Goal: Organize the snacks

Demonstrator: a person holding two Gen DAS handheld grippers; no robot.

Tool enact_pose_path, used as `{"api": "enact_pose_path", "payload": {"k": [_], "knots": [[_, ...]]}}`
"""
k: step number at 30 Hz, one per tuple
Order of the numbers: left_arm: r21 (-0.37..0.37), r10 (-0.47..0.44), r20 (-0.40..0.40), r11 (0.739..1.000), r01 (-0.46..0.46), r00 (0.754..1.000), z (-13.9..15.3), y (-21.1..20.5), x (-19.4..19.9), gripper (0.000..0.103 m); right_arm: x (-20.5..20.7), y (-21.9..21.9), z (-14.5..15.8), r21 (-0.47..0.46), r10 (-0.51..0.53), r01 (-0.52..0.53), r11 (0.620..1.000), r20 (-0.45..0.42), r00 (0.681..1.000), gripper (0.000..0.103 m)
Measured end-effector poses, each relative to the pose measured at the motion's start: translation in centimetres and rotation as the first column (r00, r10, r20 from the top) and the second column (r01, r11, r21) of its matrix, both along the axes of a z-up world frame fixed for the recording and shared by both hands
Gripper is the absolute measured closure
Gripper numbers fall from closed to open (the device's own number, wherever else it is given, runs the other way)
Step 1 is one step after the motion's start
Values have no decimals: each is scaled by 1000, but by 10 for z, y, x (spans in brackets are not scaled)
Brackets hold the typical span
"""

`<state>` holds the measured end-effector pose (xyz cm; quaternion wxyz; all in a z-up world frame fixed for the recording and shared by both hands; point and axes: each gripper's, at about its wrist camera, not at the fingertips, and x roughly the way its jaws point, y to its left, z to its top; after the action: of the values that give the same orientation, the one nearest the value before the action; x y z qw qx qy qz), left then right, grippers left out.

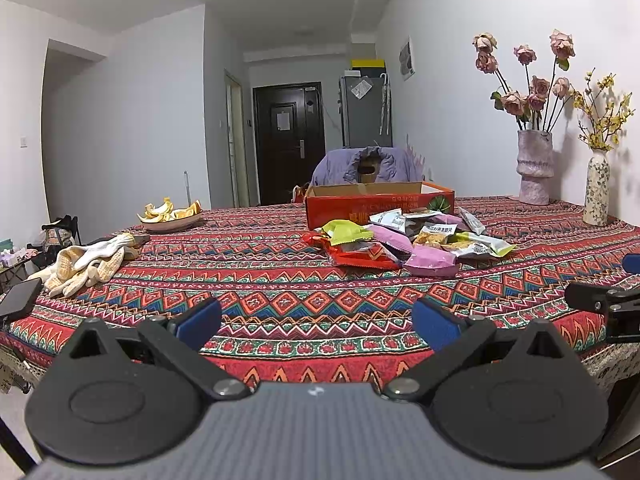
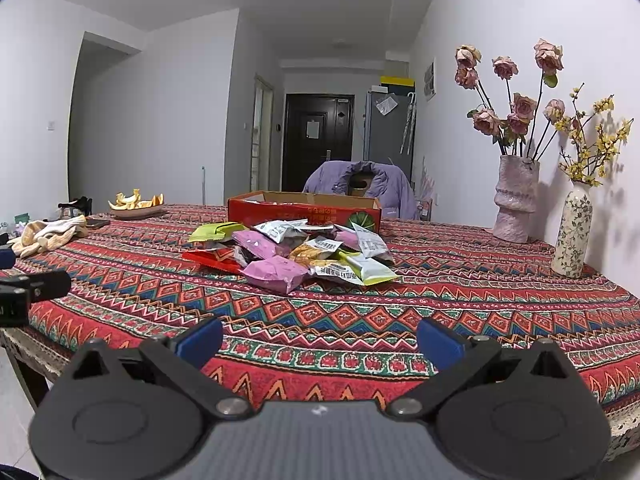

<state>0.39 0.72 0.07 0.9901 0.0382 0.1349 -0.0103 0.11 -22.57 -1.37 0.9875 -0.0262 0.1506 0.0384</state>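
A heap of snack packets [image 1: 404, 240] [image 2: 296, 252] in pink, green, red and silver wrappers lies on the patterned tablecloth, just in front of an open red cardboard box [image 1: 380, 204] [image 2: 304, 210]. My left gripper [image 1: 316, 324] hangs open over the table's near edge, well short of the heap, with nothing between its blue pads [image 1: 200, 322]. My right gripper [image 2: 320, 340] is also open and empty, at the near edge, facing the heap. Each gripper shows at the side of the other's view.
A pair of knitted gloves [image 1: 88, 264] [image 2: 48, 234] and a plate of orange peel [image 1: 170, 216] [image 2: 136, 204] sit at the left. A phone [image 1: 20, 298] lies at the left edge. Two vases with flowers [image 1: 534, 168] [image 2: 572, 232] stand at the right by the wall. A chair with a purple jacket [image 1: 368, 166] is behind the table.
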Motion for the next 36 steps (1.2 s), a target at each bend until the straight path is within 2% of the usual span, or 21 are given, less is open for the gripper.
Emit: {"api": "enact_pose_path", "payload": {"k": [18, 21, 26, 32, 36], "knots": [[0, 6, 1, 1000, -6, 1000, 3, 1, 3, 0, 4, -1, -3, 14, 0, 0, 1000, -5, 1000, 0], [3, 10, 15, 1000, -10, 1000, 0, 3, 7, 0, 7, -3, -5, 32, 11, -12, 999, 23, 1000, 0], [8, 14, -3, 1000, -14, 1000, -1, 4, 38, 0, 28, -9, -4, 89, 48, -53, 995, 60, 997, 0], [-89, -2, -69, 996, -4, 998, 9, 7, 94, 0, 73, -8, 14, 38, 59, -62, 997, 73, 996, 0], [-36, 9, -55, 999, -11, 998, 13, -2, 125, 0, 108, -13, 27, 53, 36, -38, 998, 47, 998, 0]]}}
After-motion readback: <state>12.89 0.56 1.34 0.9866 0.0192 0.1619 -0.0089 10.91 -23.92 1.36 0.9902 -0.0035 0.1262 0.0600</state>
